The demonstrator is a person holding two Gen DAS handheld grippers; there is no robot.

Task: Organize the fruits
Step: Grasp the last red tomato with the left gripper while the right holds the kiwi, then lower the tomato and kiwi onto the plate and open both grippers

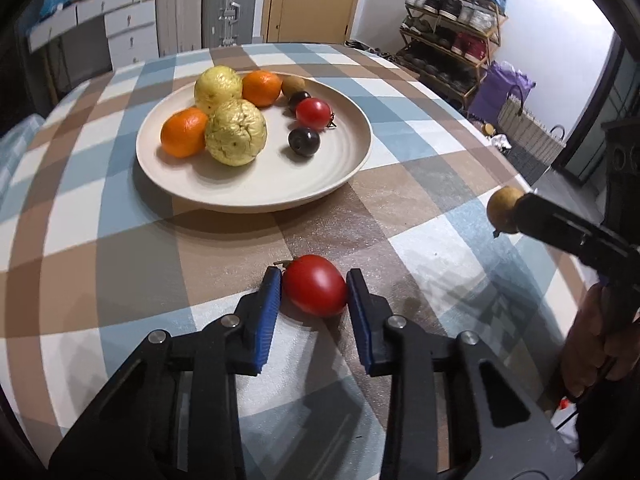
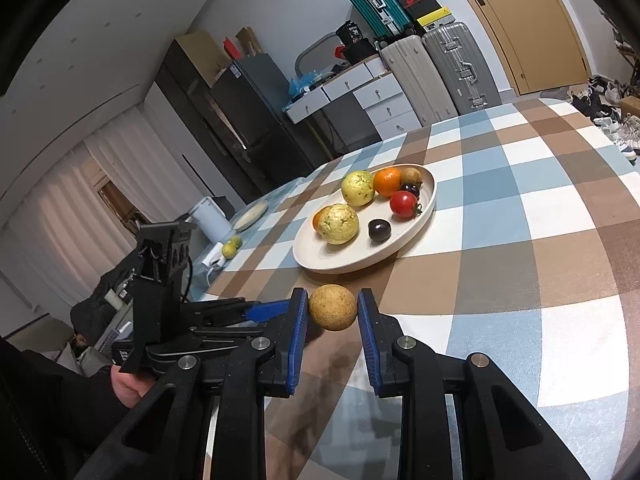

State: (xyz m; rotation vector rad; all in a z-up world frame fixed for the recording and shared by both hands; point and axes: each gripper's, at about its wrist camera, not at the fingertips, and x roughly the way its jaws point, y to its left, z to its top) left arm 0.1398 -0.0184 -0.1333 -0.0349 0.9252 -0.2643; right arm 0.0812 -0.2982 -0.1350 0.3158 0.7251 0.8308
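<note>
A cream plate on the checked tablecloth holds two yellow wrinkled fruits, two oranges, a red tomato, two dark plums and a brown kiwi. My left gripper is shut on a second red tomato, low over the cloth in front of the plate. My right gripper is shut on a small tan round fruit, held above the table; it also shows at the right of the left wrist view.
The round table drops off at its right and far edges. At the table's far left edge lie a white cylinder, a small dish and small yellow-green fruits. Suitcases, drawers and a shoe rack stand beyond.
</note>
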